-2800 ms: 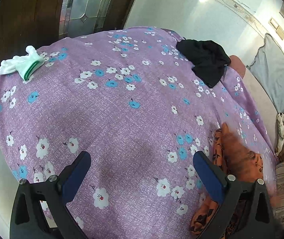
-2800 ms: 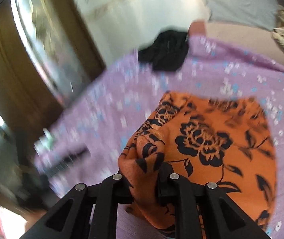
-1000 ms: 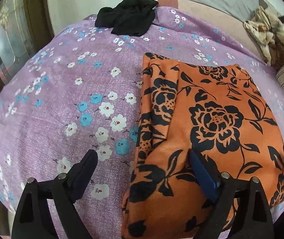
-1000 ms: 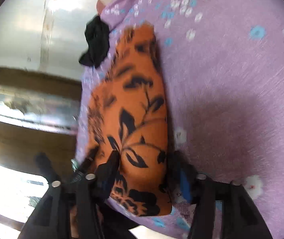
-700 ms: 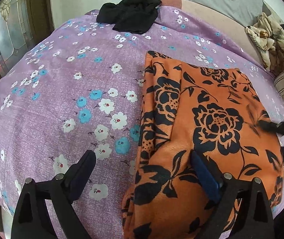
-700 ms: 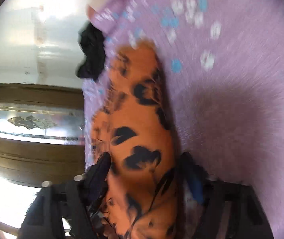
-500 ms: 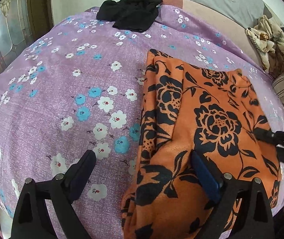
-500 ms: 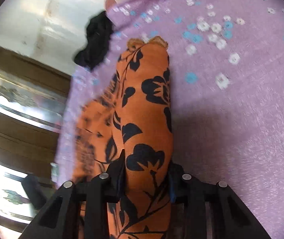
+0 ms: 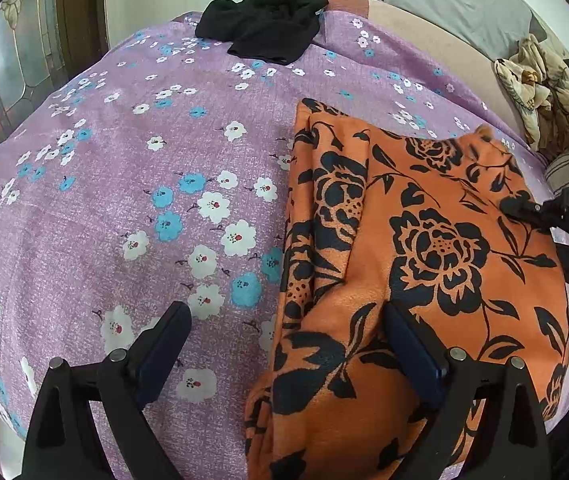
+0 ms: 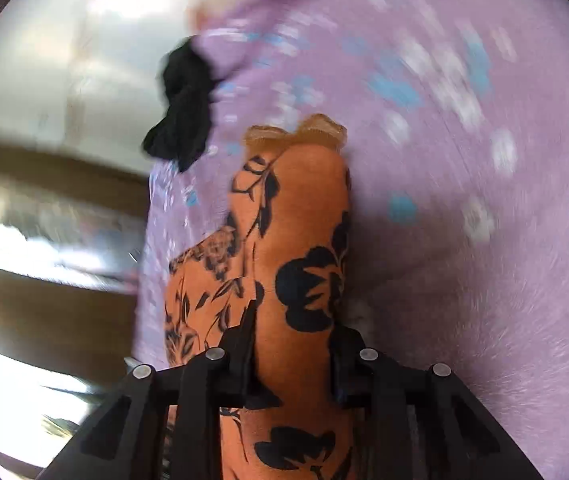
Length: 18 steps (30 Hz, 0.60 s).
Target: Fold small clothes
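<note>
An orange garment with black flowers (image 9: 424, 248) lies folded on the purple flowered cloth (image 9: 144, 184). My left gripper (image 9: 284, 344) is open above the garment's near left edge, its right finger resting on the fabric. My right gripper (image 10: 294, 344) is shut on the garment's right edge (image 10: 300, 248); it also shows at the right edge of the left wrist view (image 9: 524, 208). The right wrist view is blurred.
A black garment (image 9: 264, 28) lies bunched at the far end of the cloth, also in the right wrist view (image 10: 184, 108). Crumpled beige cloth (image 9: 544, 88) sits on a sofa at far right. A wooden glazed door (image 9: 16, 60) stands at left.
My right gripper, open around the garment's right edge one second ago, has closed on it and is moving. My left gripper has stayed open over the near left edge.
</note>
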### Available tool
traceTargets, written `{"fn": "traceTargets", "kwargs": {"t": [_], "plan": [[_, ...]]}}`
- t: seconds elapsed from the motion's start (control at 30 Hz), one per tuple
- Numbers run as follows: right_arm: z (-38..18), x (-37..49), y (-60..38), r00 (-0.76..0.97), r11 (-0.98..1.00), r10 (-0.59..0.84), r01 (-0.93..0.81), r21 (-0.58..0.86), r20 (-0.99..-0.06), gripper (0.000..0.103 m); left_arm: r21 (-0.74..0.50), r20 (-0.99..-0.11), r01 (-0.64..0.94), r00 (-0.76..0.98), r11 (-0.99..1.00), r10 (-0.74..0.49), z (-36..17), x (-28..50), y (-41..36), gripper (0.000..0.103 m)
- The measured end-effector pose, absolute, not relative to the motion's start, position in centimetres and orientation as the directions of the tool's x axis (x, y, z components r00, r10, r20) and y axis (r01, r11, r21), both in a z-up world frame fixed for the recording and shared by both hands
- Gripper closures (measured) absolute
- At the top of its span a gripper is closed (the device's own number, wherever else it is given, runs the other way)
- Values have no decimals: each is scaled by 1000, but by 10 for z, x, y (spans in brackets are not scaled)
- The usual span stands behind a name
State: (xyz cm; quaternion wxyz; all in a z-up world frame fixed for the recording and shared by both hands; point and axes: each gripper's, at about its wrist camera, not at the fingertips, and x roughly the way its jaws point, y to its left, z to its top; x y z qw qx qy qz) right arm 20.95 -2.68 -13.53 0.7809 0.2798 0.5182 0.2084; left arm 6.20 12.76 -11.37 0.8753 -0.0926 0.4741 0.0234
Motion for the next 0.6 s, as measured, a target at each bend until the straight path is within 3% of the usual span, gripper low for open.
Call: {"fn": "traceTargets", "kwargs": {"t": [0.07,0.13,0.17,0.33,0.6], "plan": [[-147,212,-28,347,789,577,-3,615,-739,69,-139,-835,-127,549,982,-47,-114,63,127,4],[-151,210,-34,347,777,574,54,627,-742,33,-131,-830,-124,556,984,-41,-114,61,127,4],[-146,202,-37,366,769,581,46,638,-727,30,-137,-830,-122,556,983,-46,-114,60,127,4],[-134,160,-37,356,743,632,-26,669,-688,29,-229,-822,-155,560,961,-105,-109,57,139,5],[-151,121,-28,318,724,666,-54,688,-675,29,-214,-821,-174,566,961,-80,-106,55,143,5]]}}
